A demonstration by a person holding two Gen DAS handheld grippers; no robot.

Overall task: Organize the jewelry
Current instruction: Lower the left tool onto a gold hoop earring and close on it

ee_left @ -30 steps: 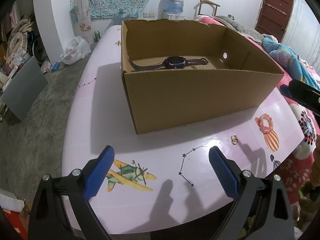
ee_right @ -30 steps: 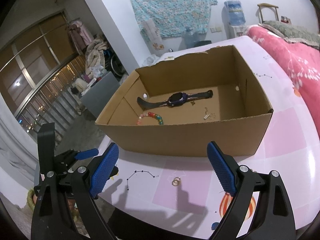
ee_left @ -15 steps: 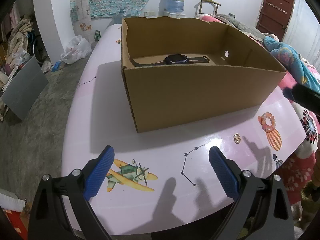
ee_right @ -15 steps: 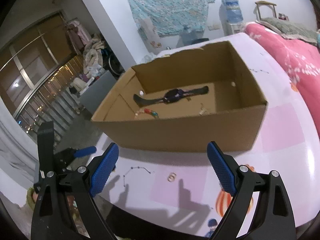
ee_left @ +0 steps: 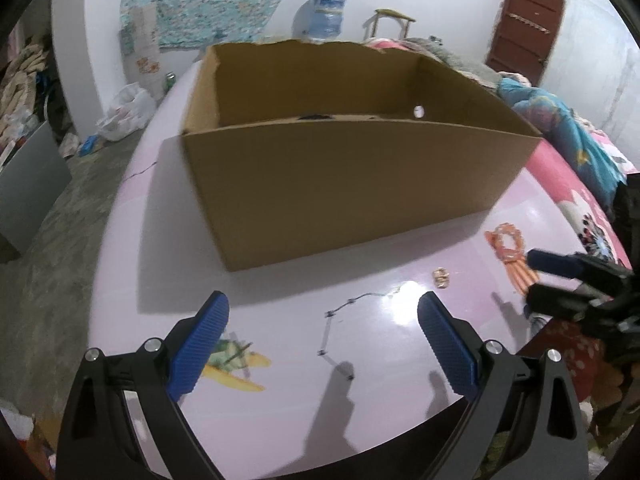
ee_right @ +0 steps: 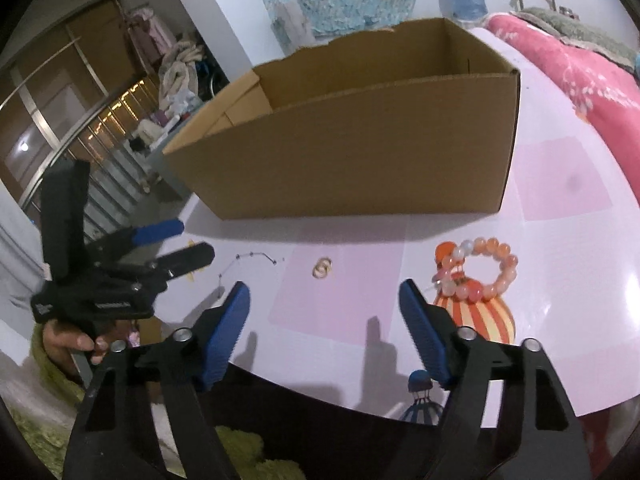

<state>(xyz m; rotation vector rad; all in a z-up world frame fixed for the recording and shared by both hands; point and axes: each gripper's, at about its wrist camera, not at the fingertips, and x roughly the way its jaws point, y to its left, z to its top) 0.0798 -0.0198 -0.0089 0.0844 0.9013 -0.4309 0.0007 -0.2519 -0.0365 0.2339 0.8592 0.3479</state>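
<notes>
A brown cardboard box (ee_left: 352, 184) stands on the pink table (ee_left: 280, 320); it also shows in the right wrist view (ee_right: 360, 152). A small gold ring (ee_right: 322, 268) lies on the table in front of the box, also seen in the left wrist view (ee_left: 441, 278). An orange bead bracelet (ee_right: 476, 272) lies right of the ring, also in the left wrist view (ee_left: 506, 240). My right gripper (ee_right: 324, 332) is open and empty, low over the table just before the ring. My left gripper (ee_left: 322, 342) is open and empty. A black watch (ee_left: 316, 117) barely shows over the box wall.
A pink bed (ee_right: 580, 72) borders the table's right side. The table's front edge (ee_right: 360, 396) runs just under my right gripper. The floor with bags and clutter (ee_left: 120, 112) lies to the left. The right gripper shows in the left wrist view (ee_left: 560, 280).
Both grippers have dropped lower toward the table. My right gripper has moved in over the ring and bracelet. The box contents have gone out of sight behind its near wall.
</notes>
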